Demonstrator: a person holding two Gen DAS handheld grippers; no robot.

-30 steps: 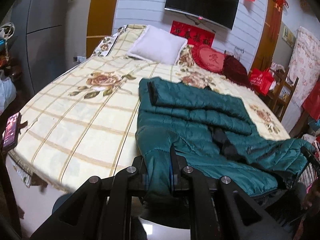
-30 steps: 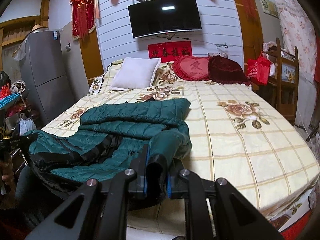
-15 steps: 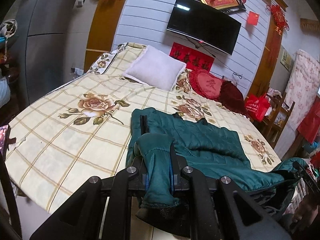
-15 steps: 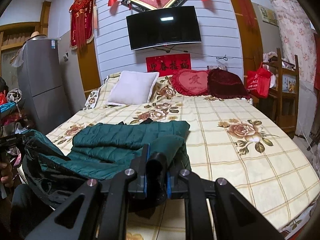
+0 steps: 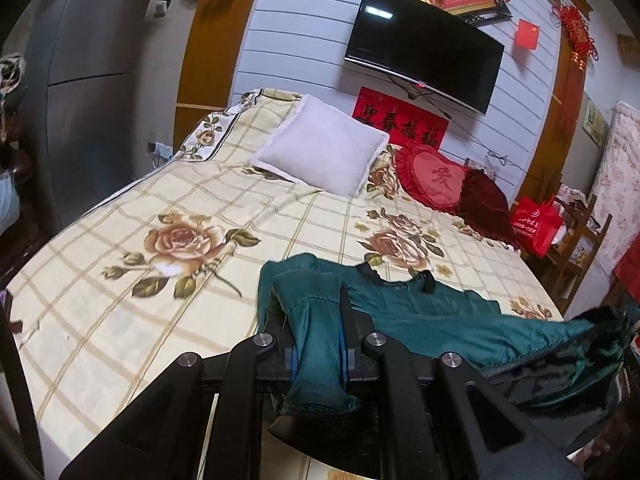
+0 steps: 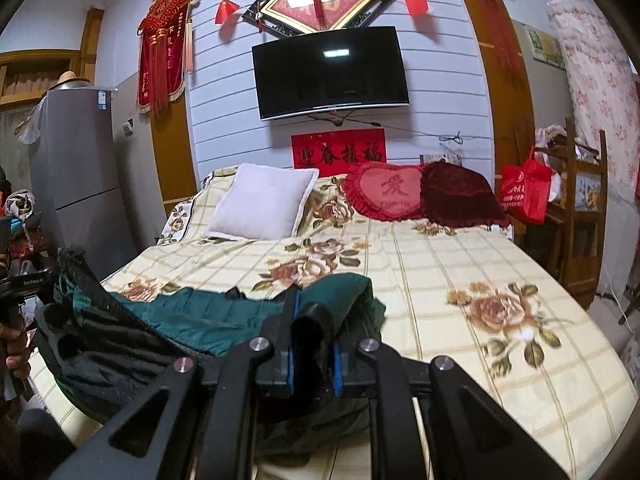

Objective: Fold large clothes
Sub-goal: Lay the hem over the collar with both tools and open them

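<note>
- Left wrist view: a corner of the green jacket [image 5: 420, 312] is pinched between the pressed fingers of the left gripper [image 5: 318, 344], held above the near edge of the bed [image 5: 120, 280].
- A second ago the hem lay low and the folded sleeves were spread in full view; since then both corners have been raised and carried towards the collar, so the jacket now looks foreshortened.
- In the right wrist view, dark lining and green shell are clamped by the right gripper [image 6: 310, 336], its fingers closed on the fabric.
- A bottom-to-top fold is judged to be midway; laying down and releasing are still to come.
- The bed is covered by a cream rose-patterned sheet, with a white pillow [image 6: 262, 206] and a red heart cushion [image 6: 386, 196] at its head.
- A television [image 6: 330, 76] is mounted on the wall above.
</note>
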